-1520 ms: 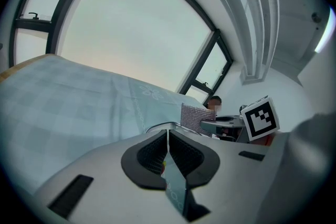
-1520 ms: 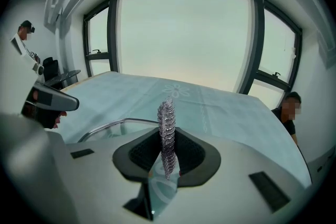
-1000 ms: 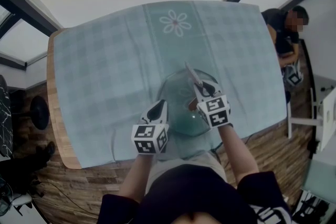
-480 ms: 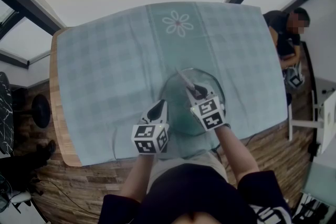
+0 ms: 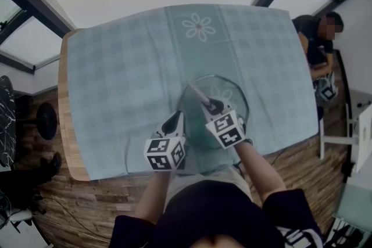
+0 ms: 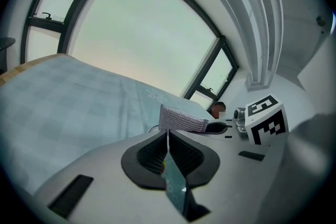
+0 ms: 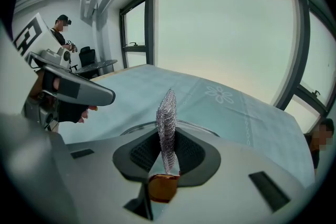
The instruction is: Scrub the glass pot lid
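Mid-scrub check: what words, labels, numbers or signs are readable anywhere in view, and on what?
No readable text in any view.
Left cube and right cube: black-and-white square marker patterns, not letters or digits.
Cloth: a flower motif, no words.
Lid: no print visible.

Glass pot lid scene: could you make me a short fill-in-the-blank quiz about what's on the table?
The silver mesh scrubber is clamped by the ____ gripper.
The glass pot lid lies on a checked ____.
The tablecloth has one printed ____ near its far edge.
Missing words: right; tablecloth; flower.
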The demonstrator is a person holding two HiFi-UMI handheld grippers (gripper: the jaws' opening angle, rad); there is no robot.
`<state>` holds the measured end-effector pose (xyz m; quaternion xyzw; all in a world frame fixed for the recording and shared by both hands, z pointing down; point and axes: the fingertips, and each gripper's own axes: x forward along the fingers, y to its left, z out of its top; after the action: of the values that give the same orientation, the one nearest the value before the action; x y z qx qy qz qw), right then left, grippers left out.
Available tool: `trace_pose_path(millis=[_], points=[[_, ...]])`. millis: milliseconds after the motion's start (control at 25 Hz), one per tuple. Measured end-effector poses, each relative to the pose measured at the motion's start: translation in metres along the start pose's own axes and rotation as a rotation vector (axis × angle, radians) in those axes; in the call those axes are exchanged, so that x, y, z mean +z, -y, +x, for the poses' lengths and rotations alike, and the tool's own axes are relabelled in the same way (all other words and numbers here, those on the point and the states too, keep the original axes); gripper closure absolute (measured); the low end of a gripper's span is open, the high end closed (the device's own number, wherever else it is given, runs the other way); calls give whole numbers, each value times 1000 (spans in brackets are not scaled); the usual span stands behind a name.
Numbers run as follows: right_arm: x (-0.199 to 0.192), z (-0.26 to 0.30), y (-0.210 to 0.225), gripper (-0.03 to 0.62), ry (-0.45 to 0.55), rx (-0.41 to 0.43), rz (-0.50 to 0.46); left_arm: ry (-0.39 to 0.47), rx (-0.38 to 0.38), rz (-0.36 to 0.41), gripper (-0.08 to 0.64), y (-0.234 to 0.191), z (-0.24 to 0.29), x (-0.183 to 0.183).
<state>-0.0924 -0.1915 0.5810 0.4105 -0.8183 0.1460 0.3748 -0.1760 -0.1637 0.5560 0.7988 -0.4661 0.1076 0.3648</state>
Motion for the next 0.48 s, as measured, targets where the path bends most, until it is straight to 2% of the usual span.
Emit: trace_pose_path(millis=[160, 480], points=[[1, 0, -17, 511, -3, 40, -18, 4, 27, 35, 548, -1, -7, -1], [-8, -5, -40, 512, -10, 67, -59, 11, 48, 20, 548, -3, -20, -9]])
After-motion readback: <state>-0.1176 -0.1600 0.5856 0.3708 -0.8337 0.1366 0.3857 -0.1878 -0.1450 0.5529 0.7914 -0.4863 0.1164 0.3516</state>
